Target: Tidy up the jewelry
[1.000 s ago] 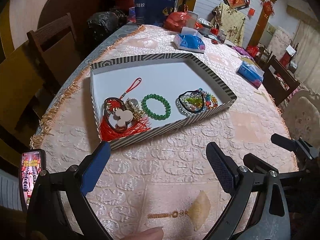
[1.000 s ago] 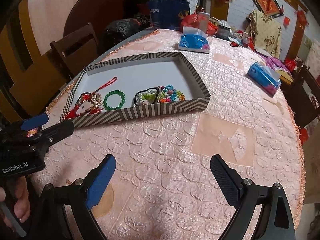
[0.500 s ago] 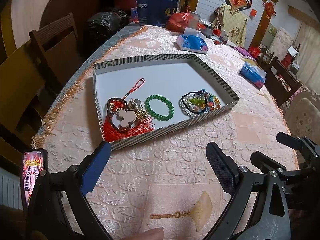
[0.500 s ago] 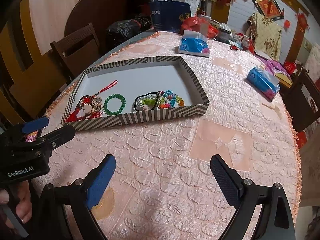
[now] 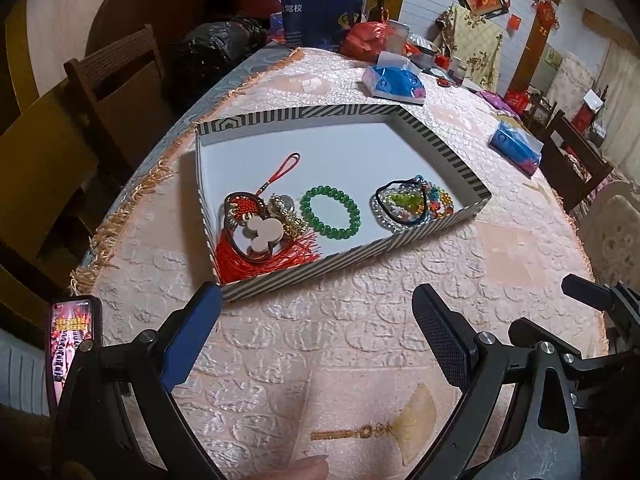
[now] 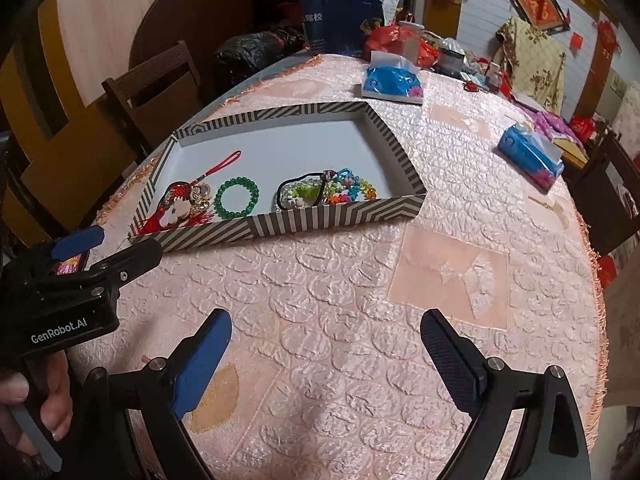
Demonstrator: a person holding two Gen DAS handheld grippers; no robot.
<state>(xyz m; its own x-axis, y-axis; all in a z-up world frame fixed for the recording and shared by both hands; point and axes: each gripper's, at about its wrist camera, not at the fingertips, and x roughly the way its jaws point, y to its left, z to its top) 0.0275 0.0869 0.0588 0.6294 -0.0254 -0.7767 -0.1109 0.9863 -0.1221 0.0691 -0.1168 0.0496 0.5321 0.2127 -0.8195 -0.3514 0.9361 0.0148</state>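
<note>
A striped shallow box sits on the pink tablecloth. Inside it lie a red tassel charm at the left, a green bead bracelet in the middle, and a pile of colourful bead jewelry at the right. My left gripper is open and empty, just short of the box's near wall. My right gripper is open and empty, farther back over bare cloth. The left gripper also shows in the right wrist view.
Two blue tissue packs lie beyond the box. A phone sits at the table's left edge. Wooden chairs stand at the left, bags and clutter at the far end. Table edge curves at the right.
Both grippers have moved slightly forward toward the box, which now appears a little nearer. Both stay open and empty.
</note>
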